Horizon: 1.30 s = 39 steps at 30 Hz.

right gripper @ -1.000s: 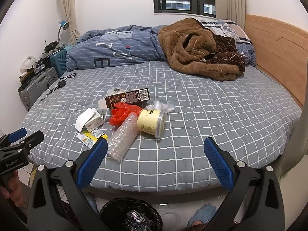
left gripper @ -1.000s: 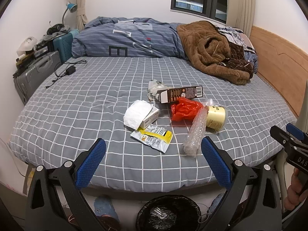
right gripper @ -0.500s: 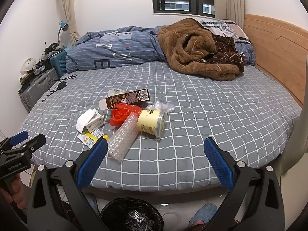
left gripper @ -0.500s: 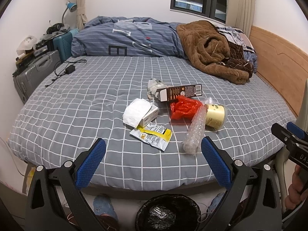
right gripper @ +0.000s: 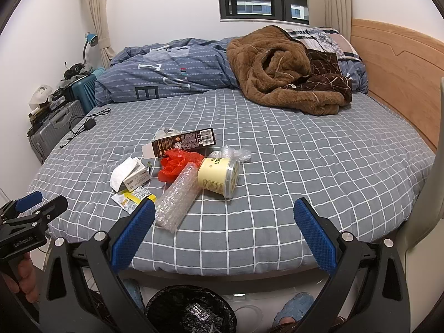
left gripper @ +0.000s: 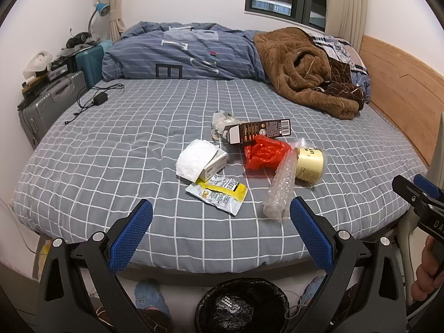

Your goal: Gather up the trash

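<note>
Standing at the foot of the bed [left gripper: 83, 172], I see very little has changed over the last second: both tools have drifted only slightly, the view of the litter sliding a touch, and nothing on the sheet has been disturbed. That tells me the collecting has not started; the person seems to be lining up for a first pick.

The left hand-held gripper [left gripper: 220, 231] is spread wide and empty, held above the near edge of the bed. The right hand-held gripper [right gripper: 224, 231] is likewise spread wide, holding nothing, just beside it.

The trash lies in one loose cluster on the bed, all of it on the near half. Taking the pale yellow tub [left gripper: 309, 163] lying on its side as the marker: the bubble-wrap roll [left gripper: 280, 187] touches it on the left and points towards the foot of the bed; the red plastic bag [left gripper: 262, 152] sits just left of the tub; the dark carton [left gripper: 258, 134] lies beyond the bag; the white tissue on a small box [left gripper: 201, 161] is further left; the yellow snack wrapper [left gripper: 219, 193] is nearest the left tool.

The black-lined bin [left gripper: 241, 305] stands on the floor below the bed's edge, between the two tools. My guess is the wrapper or the bubble wrap goes first, being closest.
</note>
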Each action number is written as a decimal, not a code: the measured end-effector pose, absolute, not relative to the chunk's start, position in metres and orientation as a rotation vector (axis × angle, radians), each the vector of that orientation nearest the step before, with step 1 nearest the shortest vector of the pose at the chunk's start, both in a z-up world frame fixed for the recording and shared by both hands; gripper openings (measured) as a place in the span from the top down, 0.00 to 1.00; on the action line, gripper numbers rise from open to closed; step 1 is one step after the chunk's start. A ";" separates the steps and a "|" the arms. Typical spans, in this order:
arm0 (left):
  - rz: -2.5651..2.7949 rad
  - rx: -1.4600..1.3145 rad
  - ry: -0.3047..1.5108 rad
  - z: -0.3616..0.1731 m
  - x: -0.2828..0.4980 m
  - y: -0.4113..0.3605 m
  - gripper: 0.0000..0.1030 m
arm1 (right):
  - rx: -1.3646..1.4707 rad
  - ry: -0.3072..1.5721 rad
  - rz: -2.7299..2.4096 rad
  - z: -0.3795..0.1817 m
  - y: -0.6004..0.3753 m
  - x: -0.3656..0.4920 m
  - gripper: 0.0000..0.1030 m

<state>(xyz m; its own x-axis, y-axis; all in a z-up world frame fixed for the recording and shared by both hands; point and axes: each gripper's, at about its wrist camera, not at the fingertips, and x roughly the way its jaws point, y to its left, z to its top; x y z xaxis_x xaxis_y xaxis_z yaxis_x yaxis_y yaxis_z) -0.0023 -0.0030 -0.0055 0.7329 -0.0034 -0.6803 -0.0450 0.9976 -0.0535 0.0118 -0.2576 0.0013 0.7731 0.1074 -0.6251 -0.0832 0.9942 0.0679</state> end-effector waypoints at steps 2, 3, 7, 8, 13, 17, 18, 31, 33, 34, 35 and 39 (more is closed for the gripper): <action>0.023 -0.067 0.748 -0.006 -0.002 -0.003 0.06 | 0.039 0.677 0.103 0.002 -0.258 0.011 0.07; 0.023 -0.067 0.748 -0.006 -0.002 -0.004 0.06 | 0.039 0.677 0.102 0.003 -0.258 0.011 0.07; 0.022 -0.067 0.748 -0.006 -0.002 -0.004 0.06 | 0.044 0.676 0.101 0.004 -0.260 0.011 0.07; 0.023 -0.066 0.747 -0.006 -0.002 -0.004 0.06 | 0.045 0.675 0.101 0.005 -0.260 0.011 0.07; 0.024 -0.067 0.748 -0.006 -0.002 -0.004 0.06 | 0.049 0.675 0.099 0.006 -0.260 0.012 0.07; 0.031 -0.061 0.750 -0.005 -0.002 -0.003 0.06 | 0.047 0.676 0.098 0.006 -0.261 0.012 0.07; 0.031 -0.062 0.748 -0.005 -0.002 -0.002 0.06 | 0.041 0.671 0.097 0.008 -0.261 0.011 0.07; 0.030 -0.052 0.743 0.004 -0.005 -0.006 0.06 | 0.046 0.661 0.094 0.011 -0.264 0.007 0.07; 0.030 -0.052 0.745 0.004 -0.006 -0.006 0.06 | 0.045 0.661 0.093 0.011 -0.264 0.006 0.07; 0.030 -0.052 0.746 0.004 -0.006 -0.006 0.06 | 0.047 0.662 0.094 0.011 -0.264 0.006 0.07; 0.031 -0.052 0.746 0.004 -0.005 -0.006 0.06 | 0.046 0.662 0.094 0.011 -0.264 0.006 0.07; 0.031 -0.048 0.746 0.003 -0.005 -0.006 0.06 | 0.046 0.662 0.094 0.011 -0.264 0.006 0.07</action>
<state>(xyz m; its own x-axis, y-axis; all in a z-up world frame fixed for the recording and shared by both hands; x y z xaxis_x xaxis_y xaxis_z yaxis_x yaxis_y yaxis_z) -0.0053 -0.0061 0.0033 0.7340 0.0108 -0.6790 -0.0448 0.9985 -0.0326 0.0064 -0.2641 0.0109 0.7849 0.1016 -0.6113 -0.0721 0.9947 0.0728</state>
